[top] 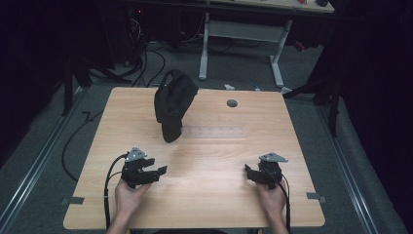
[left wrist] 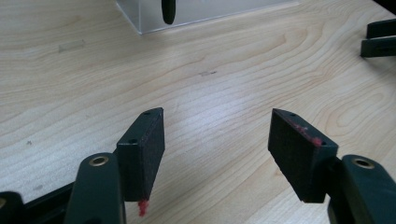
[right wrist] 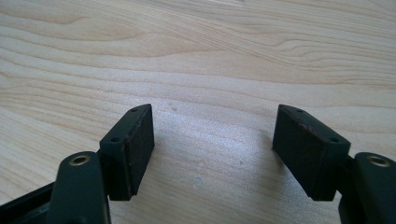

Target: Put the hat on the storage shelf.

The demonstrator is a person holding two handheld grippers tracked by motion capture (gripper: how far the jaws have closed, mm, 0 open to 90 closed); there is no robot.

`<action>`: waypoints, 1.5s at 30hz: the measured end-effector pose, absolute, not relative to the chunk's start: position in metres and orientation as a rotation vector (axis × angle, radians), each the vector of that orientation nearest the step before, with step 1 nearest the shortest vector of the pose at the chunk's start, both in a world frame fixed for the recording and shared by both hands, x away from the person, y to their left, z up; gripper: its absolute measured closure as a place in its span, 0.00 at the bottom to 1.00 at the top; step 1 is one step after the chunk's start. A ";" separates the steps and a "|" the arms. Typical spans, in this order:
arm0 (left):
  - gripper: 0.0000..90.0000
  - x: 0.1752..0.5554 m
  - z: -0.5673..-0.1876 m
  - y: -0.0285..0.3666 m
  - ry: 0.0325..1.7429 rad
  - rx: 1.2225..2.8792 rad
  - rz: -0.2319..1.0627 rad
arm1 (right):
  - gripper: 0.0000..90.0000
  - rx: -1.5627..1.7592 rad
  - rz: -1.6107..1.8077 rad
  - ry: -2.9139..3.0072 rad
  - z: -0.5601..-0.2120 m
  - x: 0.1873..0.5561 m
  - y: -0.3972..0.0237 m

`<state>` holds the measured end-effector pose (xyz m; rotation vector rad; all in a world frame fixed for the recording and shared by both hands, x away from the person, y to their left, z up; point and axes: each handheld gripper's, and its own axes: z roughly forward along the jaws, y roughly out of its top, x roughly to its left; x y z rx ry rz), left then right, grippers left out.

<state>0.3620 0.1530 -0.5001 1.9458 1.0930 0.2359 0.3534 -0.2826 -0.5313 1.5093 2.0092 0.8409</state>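
Black bag (top: 174, 103) well beyond both tongs

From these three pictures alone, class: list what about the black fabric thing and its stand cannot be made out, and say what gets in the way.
- Black fabric thing, high view: dark and small, so what it is stays unclear.
- Clear stand, left gripper view: the top edge cuts it off.
- Left gripper and right gripper, high view: pads too small to see.
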 end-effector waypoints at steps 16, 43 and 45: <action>0.40 0.363 -0.522 0.142 1.129 1.979 0.254 | 0.33 1.509 0.841 2.010 -0.531 0.353 -0.283; 0.33 0.363 -0.536 0.126 1.084 2.084 0.457 | 0.33 1.511 0.842 2.009 -0.531 0.353 -0.282; 0.33 0.363 -0.536 0.126 1.085 2.084 0.457 | 0.33 1.511 0.842 2.009 -0.531 0.353 -0.282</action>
